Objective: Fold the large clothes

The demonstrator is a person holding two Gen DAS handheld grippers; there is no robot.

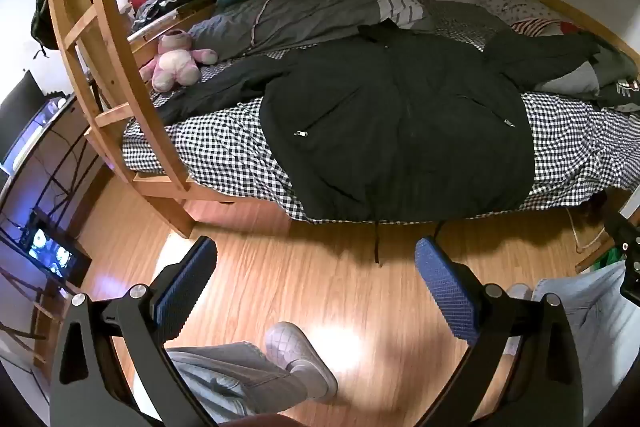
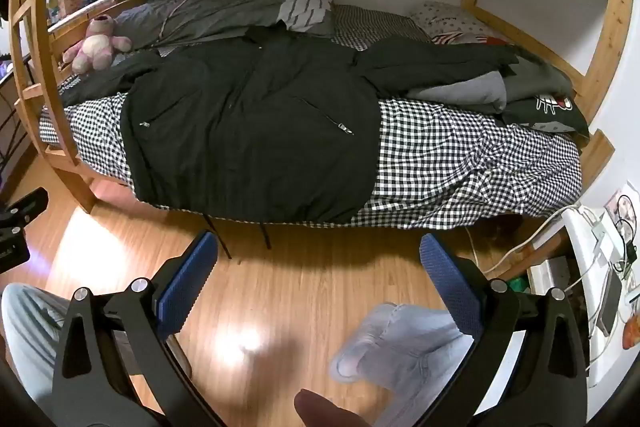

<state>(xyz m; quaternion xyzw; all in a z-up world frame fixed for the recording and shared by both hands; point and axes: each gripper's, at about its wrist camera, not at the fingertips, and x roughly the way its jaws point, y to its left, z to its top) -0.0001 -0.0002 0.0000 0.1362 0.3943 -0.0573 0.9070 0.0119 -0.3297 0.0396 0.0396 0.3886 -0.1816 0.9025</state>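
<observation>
The big black jacket lies spread flat on the checked bed sheet, front side up, with its bottom edge hanging a little over the side of the bed — so I think the folding has not started yet. The left gripper and the right gripper both hang over the wood floor, well apart from the jacket, with their blue jaws wide apart and nothing between them. Next they likely need to reach in to the bed and each pinch a sleeve or a side edge (thin cloth, so grab low and close to the sheet) — then fold it over the middle.
</observation>
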